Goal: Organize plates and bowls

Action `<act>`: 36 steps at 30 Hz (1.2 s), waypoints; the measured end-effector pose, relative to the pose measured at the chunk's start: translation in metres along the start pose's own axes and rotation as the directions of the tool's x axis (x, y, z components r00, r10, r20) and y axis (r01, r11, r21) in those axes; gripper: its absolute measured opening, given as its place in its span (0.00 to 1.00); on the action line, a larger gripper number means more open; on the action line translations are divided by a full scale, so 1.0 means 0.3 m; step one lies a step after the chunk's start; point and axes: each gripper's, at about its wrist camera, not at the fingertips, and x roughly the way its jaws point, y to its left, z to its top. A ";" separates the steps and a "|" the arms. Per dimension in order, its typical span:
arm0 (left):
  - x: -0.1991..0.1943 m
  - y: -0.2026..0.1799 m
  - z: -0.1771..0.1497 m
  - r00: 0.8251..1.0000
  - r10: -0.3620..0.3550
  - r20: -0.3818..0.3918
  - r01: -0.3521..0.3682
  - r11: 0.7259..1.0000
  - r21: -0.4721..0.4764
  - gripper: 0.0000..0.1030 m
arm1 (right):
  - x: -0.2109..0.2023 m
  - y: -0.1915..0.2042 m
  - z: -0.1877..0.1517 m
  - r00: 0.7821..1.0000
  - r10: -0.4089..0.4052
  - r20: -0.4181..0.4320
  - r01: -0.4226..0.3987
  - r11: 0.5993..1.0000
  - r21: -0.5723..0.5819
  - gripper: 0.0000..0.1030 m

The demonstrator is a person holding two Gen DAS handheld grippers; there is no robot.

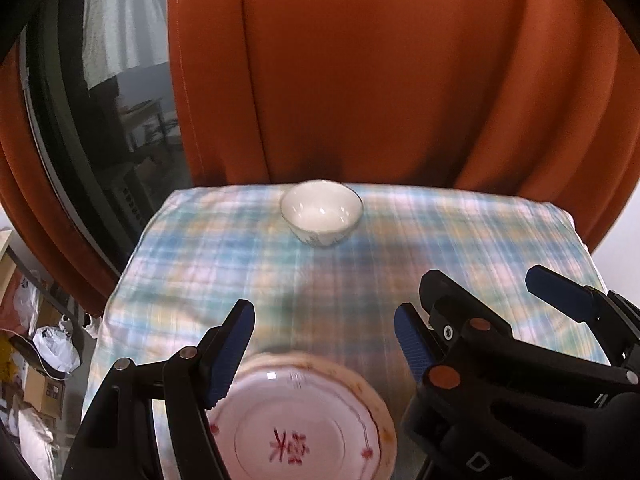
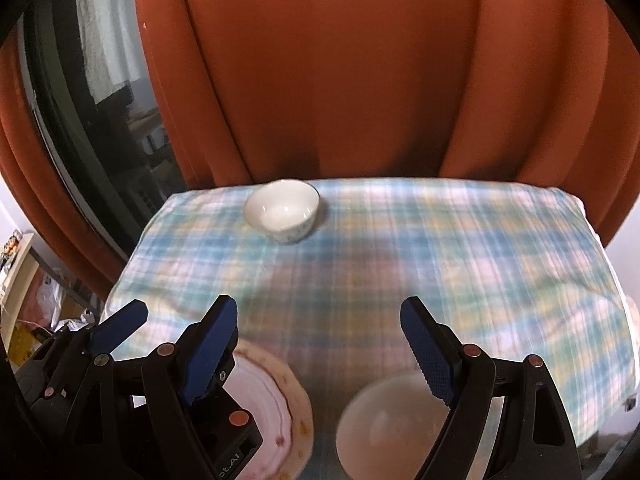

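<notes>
Plates and bowls lay spread over a table covered by a checked cloth (image 2: 400, 248) in pale blue, yellow and white. A pink-patterned plate (image 1: 296, 424) with red characters at its centre sat directly below and between the blue pads of the left gripper (image 1: 324, 344), whose jaws stood wide apart and held nothing. In the right wrist view the same plate (image 2: 276, 412) appeared beside and partly behind the left gripper (image 2: 184, 316), to the left of the right gripper (image 2: 318, 344). The right gripper's jaws were likewise spread wide and empty; a plain cream bowl (image 2: 384, 428) rested just beneath them, its rim near the right-hand pad, contact not discernible. A small white bowl (image 1: 321, 213) stood upright well ahead of both grippers, near the far edge of the cloth, slightly left of centre in the right wrist view (image 2: 282, 210). An orange curtain (image 1: 380, 72) hung behind the table, with a dark window (image 1: 100, 120) to its left.
</notes>
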 end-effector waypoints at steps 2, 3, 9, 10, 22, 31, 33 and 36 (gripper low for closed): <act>0.027 0.008 0.039 1.000 0.012 0.002 -0.012 1.000 -0.019 0.72 | 0.030 0.008 0.046 1.000 0.006 0.001 -0.006 1.000 -0.015 0.84; 0.039 0.012 0.056 1.000 0.019 0.004 -0.019 0.999 -0.029 0.72 | 0.047 0.011 0.071 1.000 0.009 0.002 -0.009 1.000 -0.027 0.84; 0.140 0.031 0.158 0.998 0.058 0.000 -0.058 0.995 -0.079 0.72 | 0.164 0.017 0.201 1.000 0.008 -0.004 -0.008 0.997 -0.071 0.84; 0.162 0.030 0.176 0.998 0.066 -0.004 -0.066 0.994 -0.082 0.72 | 0.182 0.014 0.217 1.000 0.011 -0.006 -0.012 0.997 -0.075 0.84; 0.436 0.012 0.315 0.986 0.158 -0.050 -0.163 0.981 -0.108 0.70 | 0.478 -0.029 0.393 0.997 0.067 -0.038 -0.071 0.991 -0.111 0.84; 0.618 0.060 0.331 0.971 0.224 -0.086 -0.233 0.967 -0.107 0.53 | 0.706 -0.015 0.418 0.993 0.080 -0.089 -0.090 0.988 -0.125 0.84; 0.646 0.065 0.332 0.971 0.221 -0.090 -0.230 0.967 -0.108 0.51 | 0.749 -0.010 0.408 0.991 0.090 -0.102 -0.101 0.988 -0.113 0.84; 0.691 0.069 0.332 0.972 0.217 -0.094 -0.226 0.969 -0.102 0.49 | 0.796 -0.006 0.396 0.990 0.093 -0.102 -0.105 0.988 -0.114 0.82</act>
